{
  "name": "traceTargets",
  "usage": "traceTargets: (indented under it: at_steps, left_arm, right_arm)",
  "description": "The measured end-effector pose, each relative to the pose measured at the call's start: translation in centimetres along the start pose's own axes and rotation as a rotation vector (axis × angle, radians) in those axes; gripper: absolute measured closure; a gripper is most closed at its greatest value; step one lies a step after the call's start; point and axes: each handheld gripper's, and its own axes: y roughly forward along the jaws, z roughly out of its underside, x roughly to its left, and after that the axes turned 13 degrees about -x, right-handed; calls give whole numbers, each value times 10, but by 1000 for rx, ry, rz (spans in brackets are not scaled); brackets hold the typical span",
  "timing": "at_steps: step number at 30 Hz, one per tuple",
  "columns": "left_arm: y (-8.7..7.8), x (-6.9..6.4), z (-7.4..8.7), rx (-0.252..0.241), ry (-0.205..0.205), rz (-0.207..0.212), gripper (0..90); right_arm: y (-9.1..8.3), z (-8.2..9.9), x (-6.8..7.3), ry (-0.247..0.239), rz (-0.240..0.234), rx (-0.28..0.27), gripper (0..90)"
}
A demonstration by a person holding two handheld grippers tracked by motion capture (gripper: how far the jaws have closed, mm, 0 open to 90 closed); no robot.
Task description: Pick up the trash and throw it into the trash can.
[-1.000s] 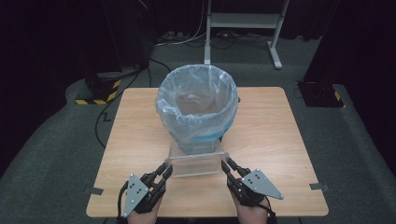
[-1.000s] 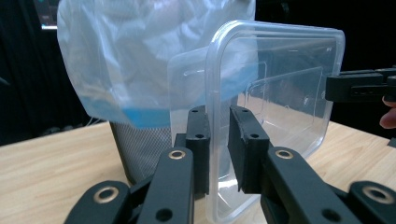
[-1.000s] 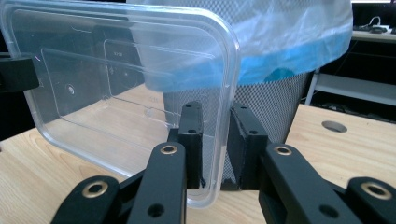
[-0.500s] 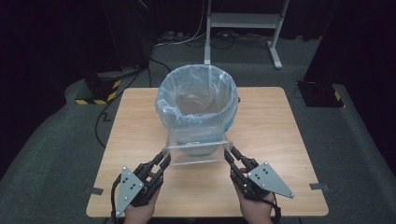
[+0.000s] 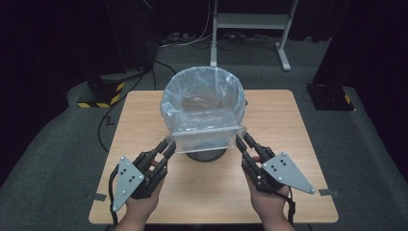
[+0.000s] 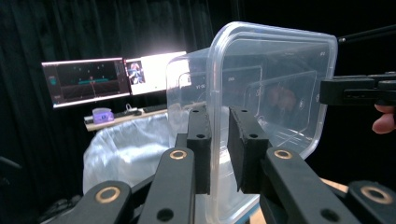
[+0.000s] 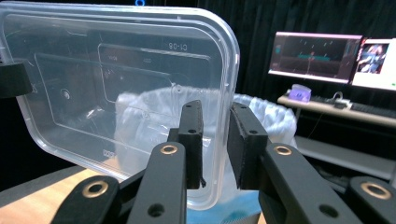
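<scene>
A clear plastic container hangs above the table in front of a bin lined with a pale plastic bag, its open side turned toward the bin. My left gripper is shut on the container's left rim, and in the left gripper view the jaws pinch the container wall. My right gripper is shut on the right rim; its jaws clamp the container edge. The bag-lined bin stands just behind.
The wooden table has bare room on both sides of the bin. A white stand and cables lie on the floor behind, with a yellow-striped box at the left. Lit monitors stand on a desk.
Both grippers have lifted the container off the table and carried it up and forward toward the bin's rim, tipping it upright.
</scene>
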Motion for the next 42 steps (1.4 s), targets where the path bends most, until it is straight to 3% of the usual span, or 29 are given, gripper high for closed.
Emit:
traceTargets:
  at_steps: [13,22,24,29,30,36,38,40,42]
  left_arm:
    - [46,36,-12,-24,12,14,788]
    - [88,68,5,-3,-34,6,788]
    - [96,76,8,5,-24,7,787]
    - [113,89,18,29,-30,-9,783]
    - [115,90,20,33,-43,-21,783]
    - [125,97,30,75,-39,-33,778]
    - [126,99,32,87,-43,-42,770]
    - [127,101,33,98,-63,-33,738]
    - [127,101,34,123,-103,-9,598]
  right_arm:
    - [46,-20,-18,-12,32,-22,765]
    - [93,-16,-41,-7,55,23,764]
    - [101,-15,-45,-16,54,34,764]
    - [124,-14,-55,-17,56,58,762]
    - [128,-13,-56,-12,56,61,762]
    - [144,-3,-63,-5,59,106,759]
    - [149,0,-65,-3,51,124,732]
    - [152,2,-65,0,37,156,650]
    - [151,3,-65,-2,35,163,557]
